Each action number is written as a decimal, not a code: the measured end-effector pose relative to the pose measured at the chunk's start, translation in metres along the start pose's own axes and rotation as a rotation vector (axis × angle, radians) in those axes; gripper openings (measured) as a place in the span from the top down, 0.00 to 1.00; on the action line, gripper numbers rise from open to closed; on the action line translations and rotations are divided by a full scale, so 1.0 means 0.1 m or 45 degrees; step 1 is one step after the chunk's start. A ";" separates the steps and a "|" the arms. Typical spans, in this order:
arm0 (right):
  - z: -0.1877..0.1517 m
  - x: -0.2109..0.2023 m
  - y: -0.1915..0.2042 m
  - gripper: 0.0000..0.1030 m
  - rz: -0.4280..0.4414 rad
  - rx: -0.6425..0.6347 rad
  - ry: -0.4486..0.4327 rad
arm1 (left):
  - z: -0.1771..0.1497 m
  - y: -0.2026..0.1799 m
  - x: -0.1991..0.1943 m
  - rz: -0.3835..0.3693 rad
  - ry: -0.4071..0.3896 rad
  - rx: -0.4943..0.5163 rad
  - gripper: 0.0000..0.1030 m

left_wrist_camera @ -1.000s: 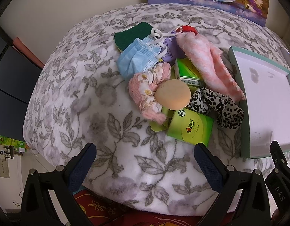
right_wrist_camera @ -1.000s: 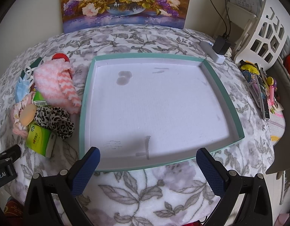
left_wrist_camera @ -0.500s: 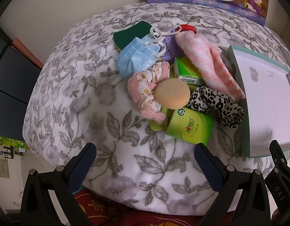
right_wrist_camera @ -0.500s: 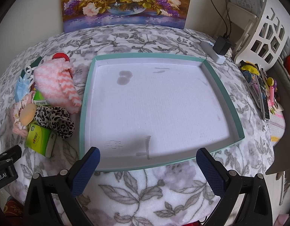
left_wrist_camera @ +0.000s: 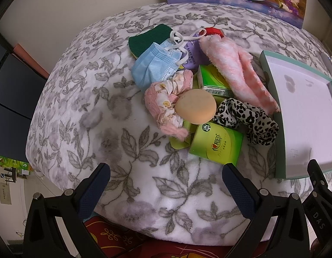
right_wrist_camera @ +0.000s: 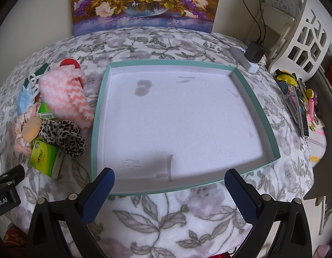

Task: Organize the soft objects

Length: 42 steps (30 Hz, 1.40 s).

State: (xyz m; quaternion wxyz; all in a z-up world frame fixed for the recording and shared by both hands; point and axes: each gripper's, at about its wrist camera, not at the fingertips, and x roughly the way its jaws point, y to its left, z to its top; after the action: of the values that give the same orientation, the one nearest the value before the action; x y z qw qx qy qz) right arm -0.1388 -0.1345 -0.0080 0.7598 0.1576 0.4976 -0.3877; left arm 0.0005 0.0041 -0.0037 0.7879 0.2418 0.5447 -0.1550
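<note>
A pile of soft things lies on the floral blanket: a blue face mask (left_wrist_camera: 154, 65), a green sponge (left_wrist_camera: 149, 37), a pink fuzzy sock (left_wrist_camera: 232, 68), a pink baby garment (left_wrist_camera: 166, 101), a beige round puff (left_wrist_camera: 196, 107), a leopard scrunchie (left_wrist_camera: 247, 118) and green tissue packs (left_wrist_camera: 216, 144). The pile also shows in the right wrist view (right_wrist_camera: 56, 111). A teal-rimmed white tray (right_wrist_camera: 265, 116) lies empty to its right. My left gripper (left_wrist_camera: 166, 185) is open and empty, near the blanket's front edge before the pile. My right gripper (right_wrist_camera: 169, 190) is open and empty, at the tray's near rim.
A flower painting (right_wrist_camera: 144, 2) leans on the wall behind. A white power strip with a black adapter (right_wrist_camera: 251, 56) lies at the far right of the blanket. Toys and a remote (right_wrist_camera: 299, 105) sit on a side surface right. A purple wipes pack (left_wrist_camera: 191, 51) lies under the mask.
The left wrist view has shifted slightly, so the pile sits a little further left in the frame. The right gripper has hardly moved. Both stay open.
</note>
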 end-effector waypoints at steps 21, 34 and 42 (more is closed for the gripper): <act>0.00 0.01 0.01 0.00 -0.002 -0.003 0.003 | 0.00 0.00 0.00 0.000 0.001 -0.001 0.00; 0.11 -0.14 0.15 0.00 0.086 -0.006 -0.128 | 0.22 0.26 -0.02 -0.110 -0.076 -0.220 0.00; 0.19 -0.11 0.50 0.00 0.211 -0.086 -0.138 | 0.34 0.47 0.16 -0.178 -0.036 -0.332 0.00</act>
State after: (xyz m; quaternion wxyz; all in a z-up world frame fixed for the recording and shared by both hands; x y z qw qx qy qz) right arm -0.0923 -0.1091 0.0033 0.8199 0.1513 0.4537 -0.3147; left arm 0.0571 0.0245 0.0008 0.8076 0.0966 0.5644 -0.1409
